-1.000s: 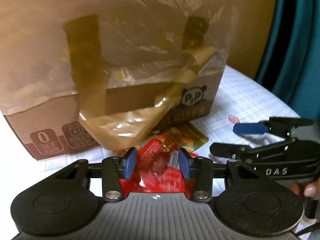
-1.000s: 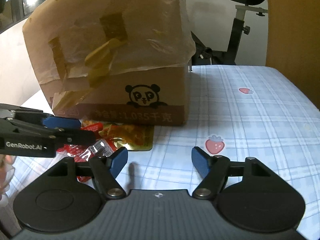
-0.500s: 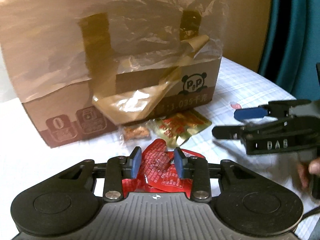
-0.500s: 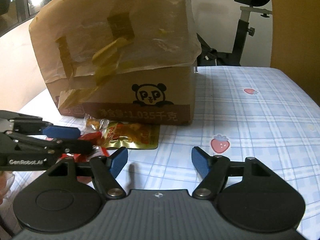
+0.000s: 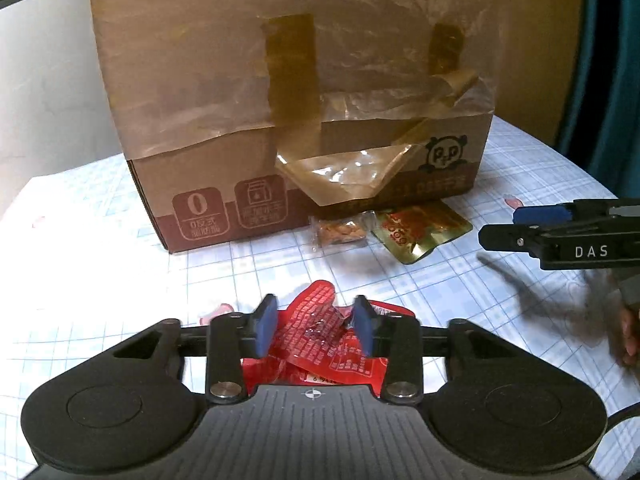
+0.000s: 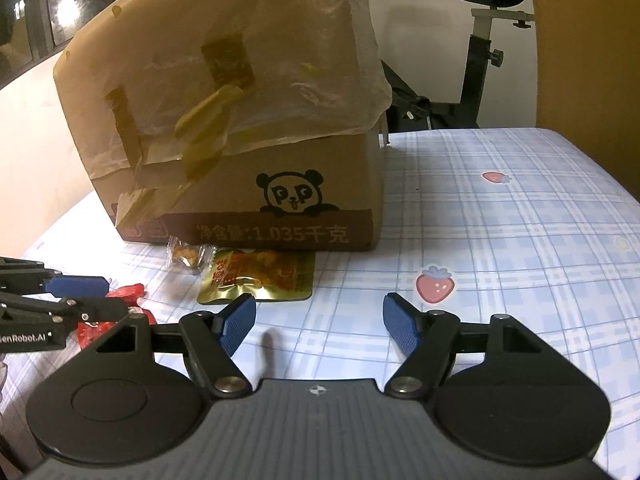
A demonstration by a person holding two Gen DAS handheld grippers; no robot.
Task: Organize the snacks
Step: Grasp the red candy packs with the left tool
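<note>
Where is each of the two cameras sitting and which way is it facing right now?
Left wrist: on the left gripper, looking forward and down at red snack packets between its opening jaws; a hand's fingers show at right.
Right wrist: on the right gripper, open and empty, facing the checked tablecloth.
Shared: panda cardboard box, gold snack pouch, clear-wrapped snack, each other's gripper.
</note>
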